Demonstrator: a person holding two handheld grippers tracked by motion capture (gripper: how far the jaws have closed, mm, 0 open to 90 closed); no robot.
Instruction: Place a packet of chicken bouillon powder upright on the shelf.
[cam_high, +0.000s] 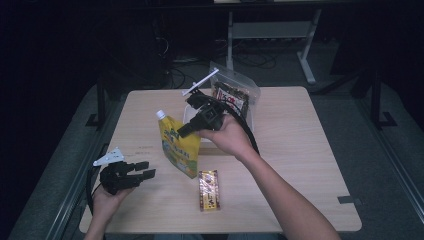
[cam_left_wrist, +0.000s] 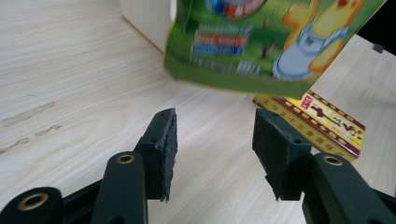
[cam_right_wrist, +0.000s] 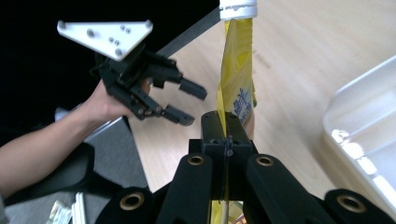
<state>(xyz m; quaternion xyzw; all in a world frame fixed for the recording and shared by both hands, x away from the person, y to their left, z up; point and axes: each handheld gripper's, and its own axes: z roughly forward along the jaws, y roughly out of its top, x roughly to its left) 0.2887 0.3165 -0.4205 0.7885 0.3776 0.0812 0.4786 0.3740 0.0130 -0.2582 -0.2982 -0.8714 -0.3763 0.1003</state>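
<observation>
Bare table (cam_high: 150, 125) left of pouch (cam_high: 180, 147); packet (cam_high: 209, 190), tray (cam_high: 192, 117) crowd right

A lab or test room: a lone pale wooden table (cam_high: 300, 150) on grey carpet, dark surroundings, cables (cam_high: 250, 59) and a metal desk frame (cam_high: 272, 30) on the floor beyond the right gripper (cam_high: 182, 133).

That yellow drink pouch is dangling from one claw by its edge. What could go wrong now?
The right claw pinches only a thin edge of the pouch, so it might slip and drop onto the table. It hangs above the small packet and could knock it. The left claw stands open, apart from the pouch, so nothing supports it below.
</observation>
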